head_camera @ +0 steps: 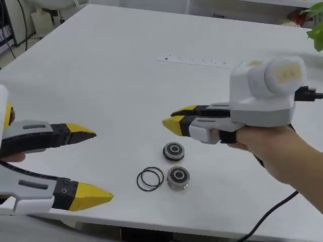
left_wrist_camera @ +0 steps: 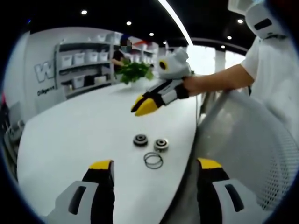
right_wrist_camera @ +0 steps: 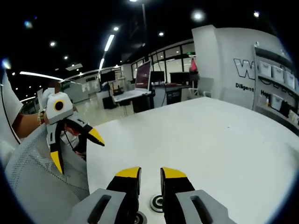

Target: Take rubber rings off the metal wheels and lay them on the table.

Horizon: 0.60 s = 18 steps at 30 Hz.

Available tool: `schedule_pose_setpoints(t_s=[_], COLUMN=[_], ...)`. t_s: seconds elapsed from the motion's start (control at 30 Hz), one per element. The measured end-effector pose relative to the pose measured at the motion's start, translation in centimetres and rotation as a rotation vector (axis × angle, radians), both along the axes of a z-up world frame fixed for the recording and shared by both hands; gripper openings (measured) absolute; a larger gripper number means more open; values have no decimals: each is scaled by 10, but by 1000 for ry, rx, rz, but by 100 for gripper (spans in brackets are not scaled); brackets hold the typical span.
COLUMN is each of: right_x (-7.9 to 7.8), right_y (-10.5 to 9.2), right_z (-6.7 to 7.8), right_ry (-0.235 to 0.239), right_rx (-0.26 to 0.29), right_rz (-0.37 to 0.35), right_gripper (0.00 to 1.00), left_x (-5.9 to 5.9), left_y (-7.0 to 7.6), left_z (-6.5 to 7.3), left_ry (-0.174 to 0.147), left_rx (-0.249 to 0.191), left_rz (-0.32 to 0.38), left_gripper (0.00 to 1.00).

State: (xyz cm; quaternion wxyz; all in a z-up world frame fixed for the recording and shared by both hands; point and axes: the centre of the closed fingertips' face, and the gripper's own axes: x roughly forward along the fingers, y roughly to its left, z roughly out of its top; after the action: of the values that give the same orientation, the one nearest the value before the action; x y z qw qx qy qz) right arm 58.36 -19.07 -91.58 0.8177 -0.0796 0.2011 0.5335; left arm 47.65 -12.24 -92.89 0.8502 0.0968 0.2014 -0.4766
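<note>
Two small metal wheels lie near the white table's (head_camera: 116, 75) front edge. The farther wheel (head_camera: 173, 152) (left_wrist_camera: 140, 140) has a dark rim. The nearer wheel (head_camera: 178, 177) (left_wrist_camera: 161, 144) looks bare and silvery. Two loose black rubber rings (head_camera: 150, 178) (left_wrist_camera: 153, 160) lie overlapped just left of it. My left gripper (head_camera: 101, 164) hovers left of them, open wide and holding nothing. My right gripper (head_camera: 171, 121) (left_wrist_camera: 142, 106) hangs above and behind the wheels, its jaws nearly together and gripping nothing. One wheel (right_wrist_camera: 156, 203) peeks between the right jaws.
A long flat strip (head_camera: 197, 61) lies farther back on the table. Green plant leaves (head_camera: 315, 25) sit at the far right corner. A black cable (head_camera: 272, 212) trails from my right gripper over the front edge. A mesh chair back (left_wrist_camera: 243, 140) stands beside the table.
</note>
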Motion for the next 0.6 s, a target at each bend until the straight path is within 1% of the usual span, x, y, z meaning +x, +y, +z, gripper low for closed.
schedule_pose_setpoints(t_s=[0.07, 0.13, 0.23, 0.3, 0.4, 0.5, 0.6], right_x=[6, 10, 16, 18, 18, 15, 12], right_y=[-3, -6, -14, -21, -30, -42, -46], right_z=[4, 6, 2, -5, -19, -38, -48], right_ry=[-5, -7, 9, 27, 52, 53, 65], right_rx=[16, 30, 49, 52, 25, -57, -82], right_rz=[-11, -24, -53, -73, -83, -78, -63], right_gripper=[16, 17, 18, 18, 18, 17, 17], left_x=[1, 3, 6, 10, 17, 27, 35], left_y=[1, 1, -2, -3, -5, -9, -12], left_z=[1, 4, 13, 19, 27, 37, 45], left_ry=[-6, -10, -24, -37, -58, -84, -107], left_rx=[7, 5, -1, -1, -1, -6, -4], left_rz=[0, -2, -10, -14, -19, -21, -35], left_gripper=[73, 74, 74, 74, 74, 74, 75])
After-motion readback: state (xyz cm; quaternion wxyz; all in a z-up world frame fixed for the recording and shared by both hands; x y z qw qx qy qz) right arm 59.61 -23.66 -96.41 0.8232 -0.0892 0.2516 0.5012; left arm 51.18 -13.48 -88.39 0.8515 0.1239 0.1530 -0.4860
